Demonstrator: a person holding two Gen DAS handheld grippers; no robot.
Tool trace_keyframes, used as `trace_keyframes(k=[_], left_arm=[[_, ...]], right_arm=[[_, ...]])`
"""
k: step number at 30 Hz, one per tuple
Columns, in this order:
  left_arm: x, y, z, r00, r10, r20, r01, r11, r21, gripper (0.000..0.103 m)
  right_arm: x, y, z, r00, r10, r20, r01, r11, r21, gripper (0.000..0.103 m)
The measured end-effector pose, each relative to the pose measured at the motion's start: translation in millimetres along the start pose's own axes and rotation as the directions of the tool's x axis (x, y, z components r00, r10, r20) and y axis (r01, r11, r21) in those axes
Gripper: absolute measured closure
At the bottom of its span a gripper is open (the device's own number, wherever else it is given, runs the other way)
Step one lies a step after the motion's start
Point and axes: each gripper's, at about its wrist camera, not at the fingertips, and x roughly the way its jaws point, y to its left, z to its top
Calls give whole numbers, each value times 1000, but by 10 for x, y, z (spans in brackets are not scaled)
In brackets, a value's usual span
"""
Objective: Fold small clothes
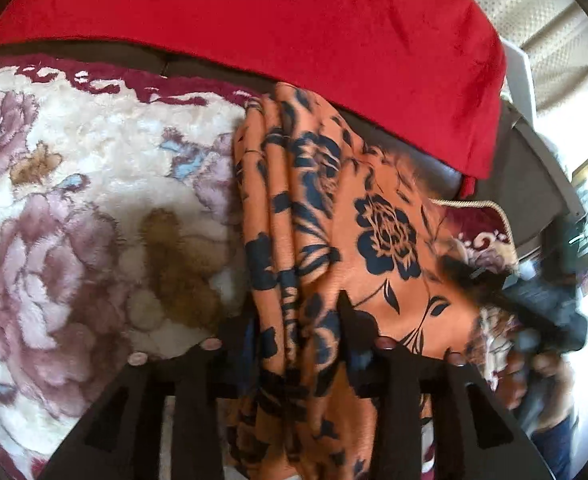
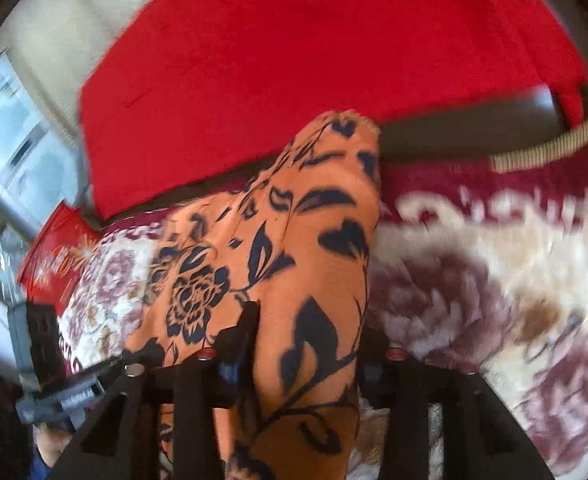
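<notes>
Your left gripper [image 1: 294,332] clamps a bunched fold of the orange garment [image 1: 358,216], its jaws closed on the black-flowered cloth, above the cream floral blanket [image 1: 74,200] that fills the left of the left wrist view. The garment hangs pleated between the fingers and spreads rightward over the blanket, with the red cover [image 1: 294,24] draped behind it and a cord-trimmed cushion [image 1: 486,236] at the far right. From the right wrist view, your right gripper [image 2: 306,332] pinches the same garment [image 2: 294,240], jaws shut on the cloth, which rises to a peak against the red cover [image 2: 294,60]. At left a red patterned packet [image 2: 58,256] sits blurred; no writing is legible in either view.
</notes>
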Motion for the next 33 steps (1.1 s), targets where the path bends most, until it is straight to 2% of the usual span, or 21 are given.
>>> trace_keyframes(k=[1, 2, 3, 5, 8, 11, 14, 17, 20, 23, 33], left_arm=[[-54, -52, 28, 1000, 27, 7, -27, 1000, 13, 55], [-133, -118, 53, 998, 55, 34, -57, 998, 41, 50], [-206, -169, 71, 996, 72, 62, -76, 995, 67, 47], [-402, -293, 78, 986, 106, 126, -122, 985, 124, 37], [-568, -313, 22, 977, 112, 182, -144, 975, 170, 32], [-572, -308, -82, 973, 140, 186, -176, 965, 193, 31], [-539, -280, -158, 975, 162, 153, -189, 964, 185, 31], [-695, -311, -237, 971, 157, 180, -189, 966, 178, 31], [-833, -332, -286, 962, 167, 214, -207, 962, 177, 31], [-945, -338, -341, 960, 166, 224, -206, 964, 170, 30], [-1112, -487, -453, 949, 173, 263, -228, 954, 193, 30]], right_arm=[[140, -166, -14, 999, -29, -44, 32, 998, 59, 39], [148, -286, -61, 999, -21, -42, 25, 995, 96, 36], [59, -345, -112, 1000, 10, -15, -8, 994, 113, 34], [-169, -349, -182, 999, -11, 38, 6, 993, 116, 34], [-623, -282, -282, 991, -7, 135, -7, 995, 103, 29], [-976, -122, -437, 977, 59, 206, -76, 994, 75, 27], [-1070, 81, -610, 971, 104, 214, -118, 992, 52, 24], [-1069, 258, -746, 977, 59, 205, -66, 997, 28, 24], [-1222, 315, -891, 970, 24, 242, -30, 999, 21, 24], [-1368, 353, -998, 962, -17, 274, 12, 1000, 21, 23], [-1708, 405, -1168, 948, -51, 313, 48, 999, 17, 23]])
